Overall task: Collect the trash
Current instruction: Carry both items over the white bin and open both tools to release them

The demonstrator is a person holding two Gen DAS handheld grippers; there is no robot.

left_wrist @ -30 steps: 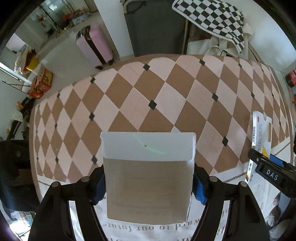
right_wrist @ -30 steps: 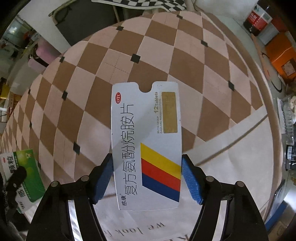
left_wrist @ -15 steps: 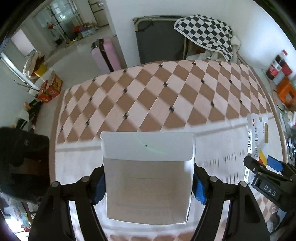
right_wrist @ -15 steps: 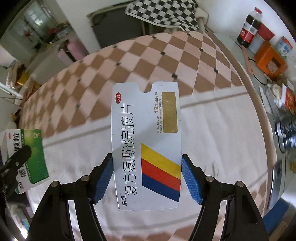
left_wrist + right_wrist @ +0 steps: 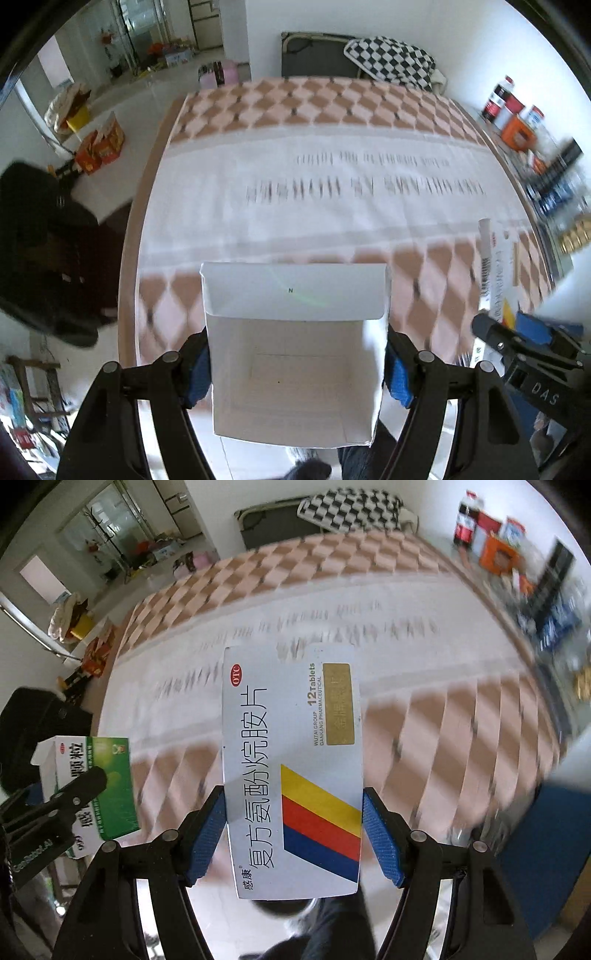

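Observation:
My left gripper [image 5: 297,369] is shut on an open white carton [image 5: 295,350]; from the right wrist view it shows as a green and white medicine box [image 5: 92,782] at the left. My right gripper [image 5: 293,834] is shut on a flat white tablet box [image 5: 291,768] with yellow, red and blue stripes; it also shows at the right of the left wrist view [image 5: 493,273]. Both are held high above the table with the checked cloth [image 5: 332,192], near its front edge.
Bottles and boxes [image 5: 495,542] stand along the table's right side. A black chair [image 5: 48,243] is at the left of the table. A folding bed with a checked blanket [image 5: 369,55] is behind it. Boxes [image 5: 99,144] sit on the floor far left.
Both grippers have risen and pulled back from the table with their boxes still held. More of the room shows, and the view is blurred by motion.

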